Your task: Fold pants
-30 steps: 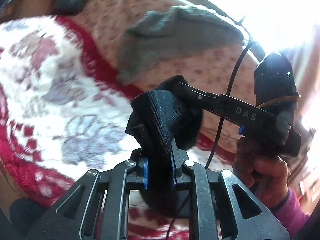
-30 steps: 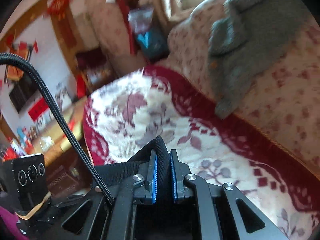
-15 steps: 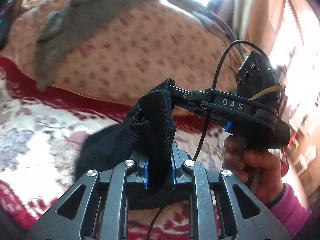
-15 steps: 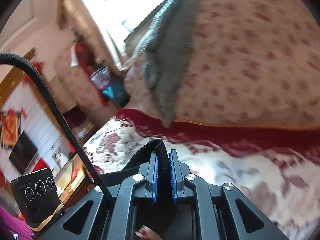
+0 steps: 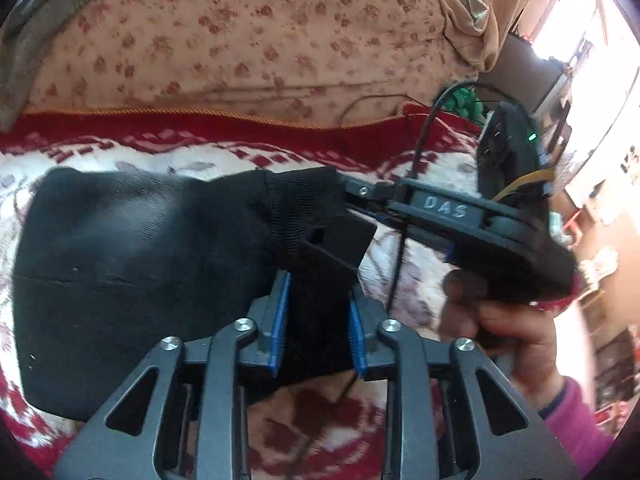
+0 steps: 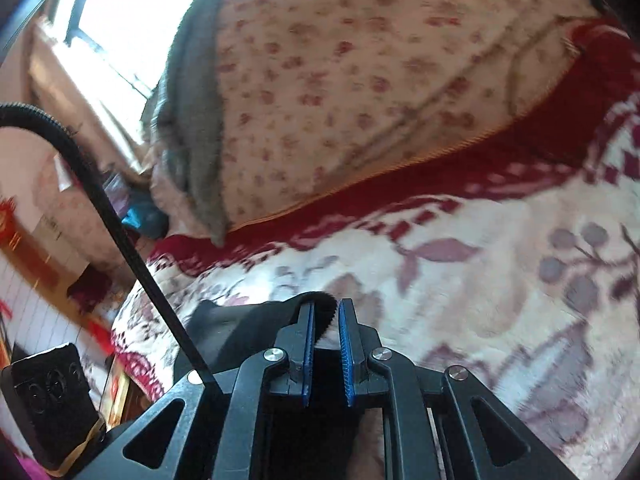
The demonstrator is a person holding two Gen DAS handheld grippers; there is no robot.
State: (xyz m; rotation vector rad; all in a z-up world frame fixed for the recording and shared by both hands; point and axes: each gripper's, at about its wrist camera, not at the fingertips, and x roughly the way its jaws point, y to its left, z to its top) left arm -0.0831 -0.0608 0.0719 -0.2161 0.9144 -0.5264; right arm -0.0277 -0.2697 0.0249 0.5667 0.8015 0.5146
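The jaws of the left gripper [image 5: 318,320] stand apart, and the black cloth between the blue ribbed pads fills the gap; whether the pads press it, I cannot tell. The jaws of the right gripper [image 6: 325,334] are also parted a little. The ribbed black hem lies against the left pad only, and a pale gap shows next to the right pad.

The pants [image 5: 132,272] are black, of a soft, matte knit, with a band [image 5: 298,204] of fine ribs at the edge where both grippers meet them. In the left wrist view the right gripper's fingers reach in from the right and touch this ribbed band, just above the left gripper.

The pants lie as a thick, rounded, flattened bundle on the blanket [image 5: 404,276]. The long axis runs left to right in the left wrist view, and the ribbed end points to the right, toward the right gripper. A faint crease crosses the cloth along the same direction.

The blanket is plush, cream with mauve flowers and a dark red border. Behind it stands a padded sofa back [image 6: 360,92], beige with small red flowers, and a grey fuzzy cloth [image 6: 188,128] hangs over it.
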